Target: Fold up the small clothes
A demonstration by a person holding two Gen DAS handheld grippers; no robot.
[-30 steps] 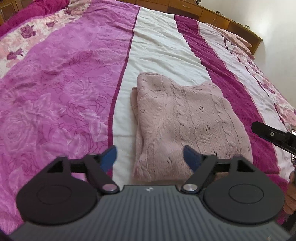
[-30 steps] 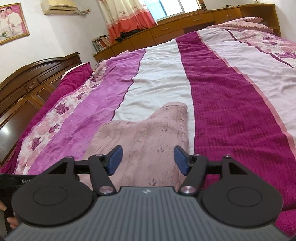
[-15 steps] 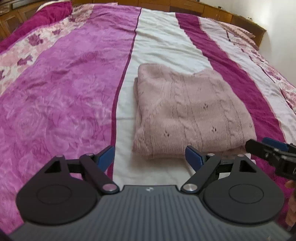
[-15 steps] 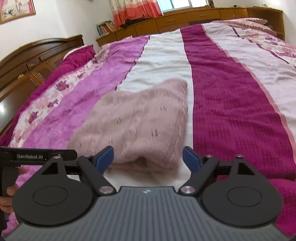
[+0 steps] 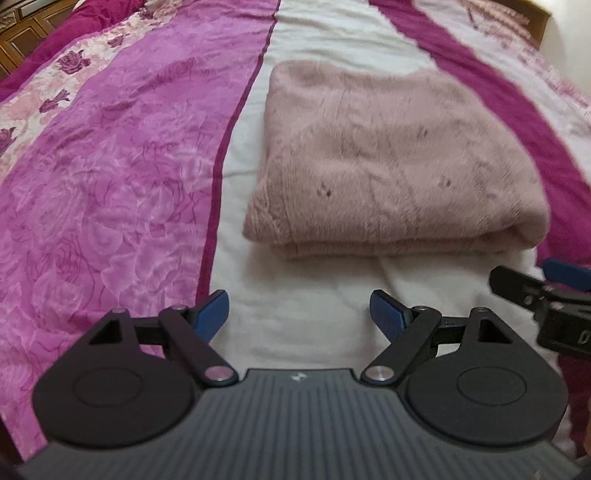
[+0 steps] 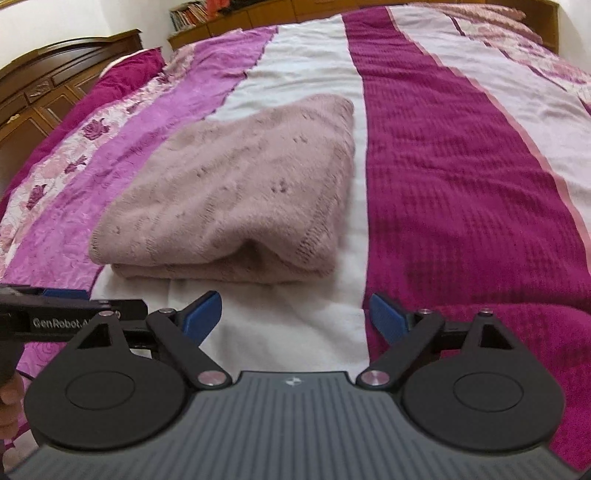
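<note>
A pale pink knitted sweater (image 5: 391,162) lies folded into a thick rectangle on the white stripe of the bedspread; it also shows in the right wrist view (image 6: 240,199). My left gripper (image 5: 301,314) is open and empty, held back from the sweater's near folded edge. My right gripper (image 6: 293,314) is open and empty, also short of the near edge. The right gripper shows at the right edge of the left wrist view (image 5: 546,291), and the left gripper shows at the left edge of the right wrist view (image 6: 70,314).
The bed (image 6: 461,177) carries a striped bedspread of magenta, white and pink floral bands. A dark wooden headboard (image 6: 55,85) stands at the far left. Low wooden cabinets with books (image 6: 229,14) line the far wall.
Both grippers have drawn back toward me from over the sweater and opened a little wider. The sweater now lies clear in front of both, folded and still.
</note>
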